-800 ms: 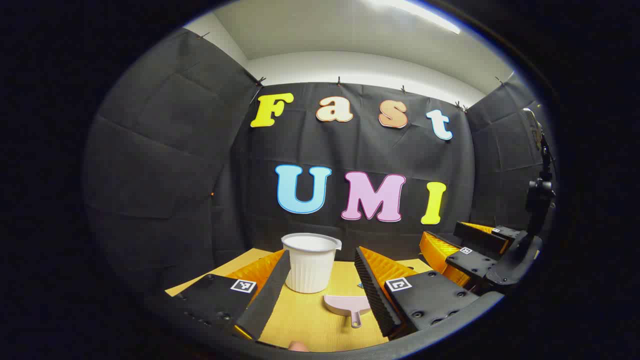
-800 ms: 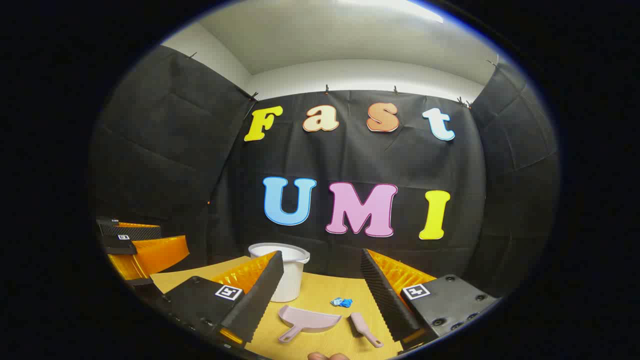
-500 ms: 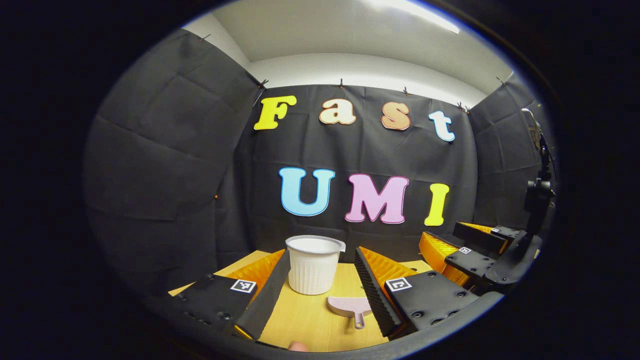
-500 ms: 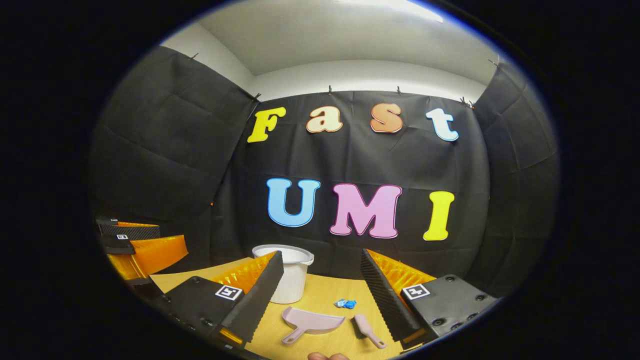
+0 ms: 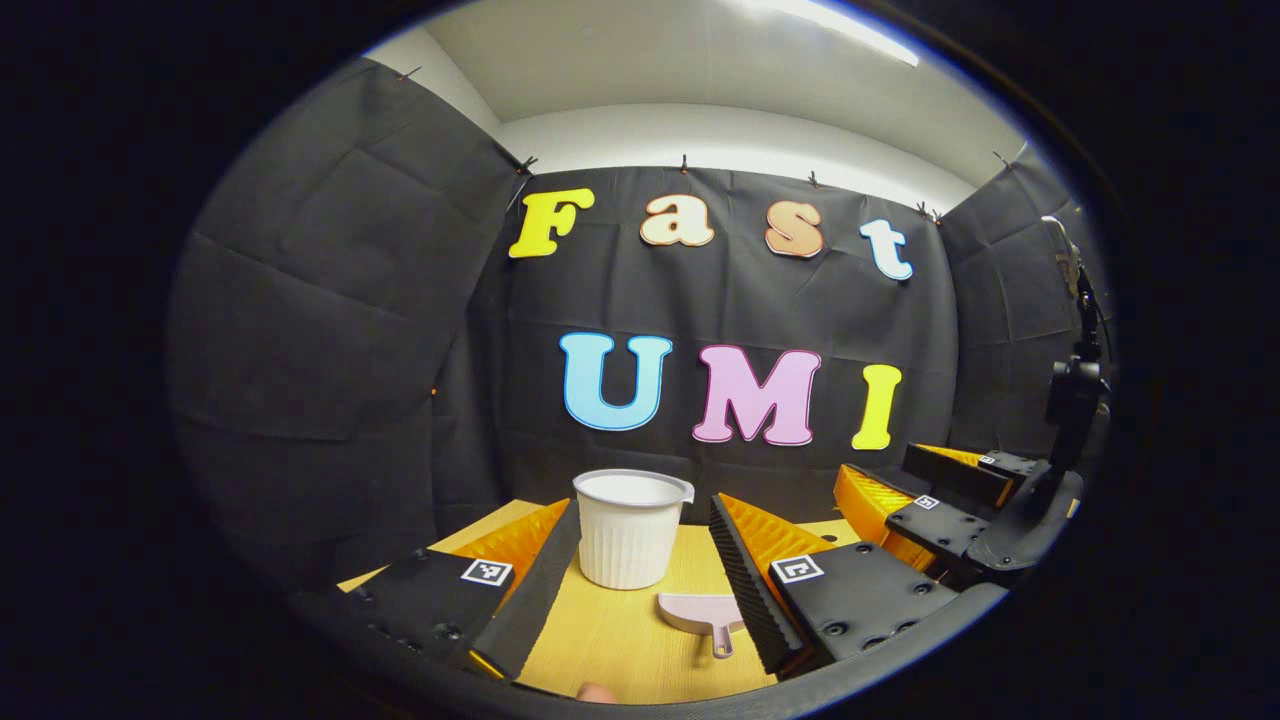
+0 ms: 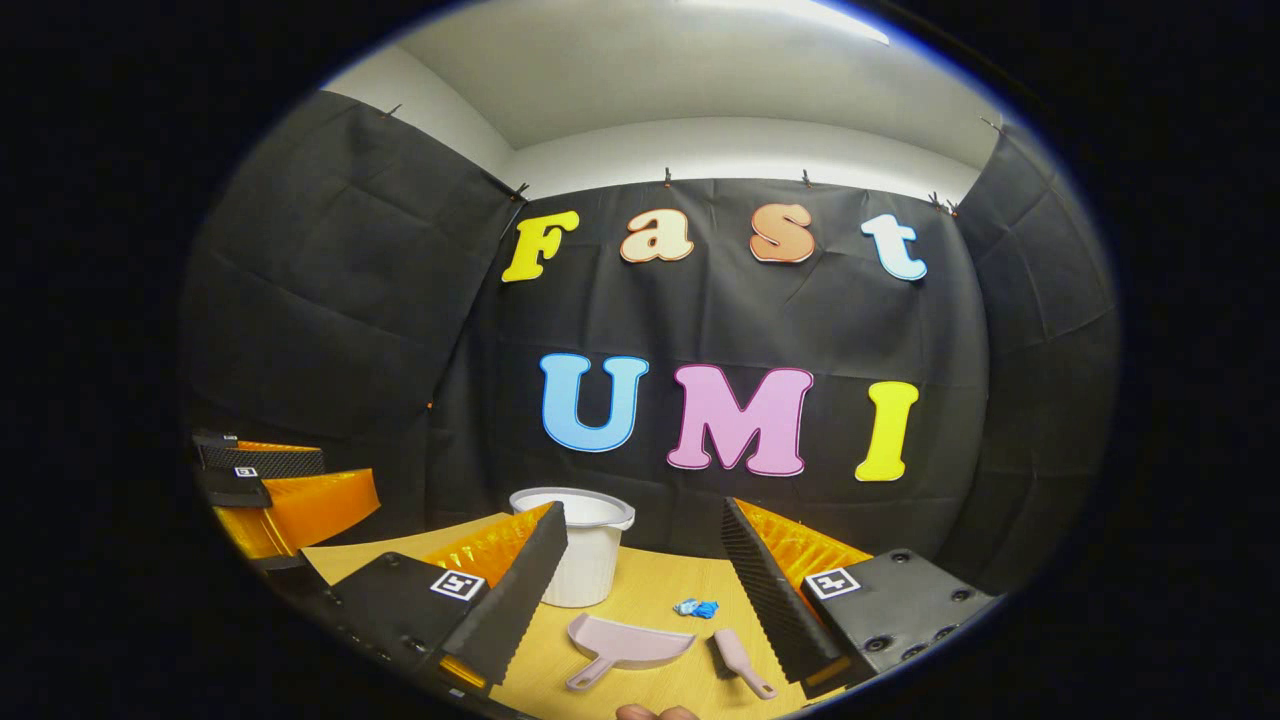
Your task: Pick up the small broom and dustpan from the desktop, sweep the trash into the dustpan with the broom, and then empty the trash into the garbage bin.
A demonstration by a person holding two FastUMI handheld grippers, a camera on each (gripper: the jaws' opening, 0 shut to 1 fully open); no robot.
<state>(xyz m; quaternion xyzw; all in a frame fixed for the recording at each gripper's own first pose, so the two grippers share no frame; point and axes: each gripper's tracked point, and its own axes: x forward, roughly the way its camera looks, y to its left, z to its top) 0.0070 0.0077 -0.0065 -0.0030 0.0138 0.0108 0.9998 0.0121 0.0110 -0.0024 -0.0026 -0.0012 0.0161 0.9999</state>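
Right now both grippers hang above the desktop point(image 6: 660, 600) with fingers spread and nothing between them. Ahead of the right gripper point(image 6: 640, 585) lie the dustpan point(image 6: 625, 645), just beside it the broom point(image 6: 740, 660), and blue trash point(image 6: 697, 607) behind them. Beyond the left gripper point(image 5: 640, 570) stands the white bin point(image 5: 630, 525).

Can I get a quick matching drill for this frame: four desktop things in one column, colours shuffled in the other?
Things:
1. ribbed plastic garbage bin
2. small flat plastic dustpan
3. crumpled scrap of trash
4. wooden desktop

Colours:
A. blue
B. yellowish tan
C. white
D. pale pink

Pairs: 1-C, 2-D, 3-A, 4-B
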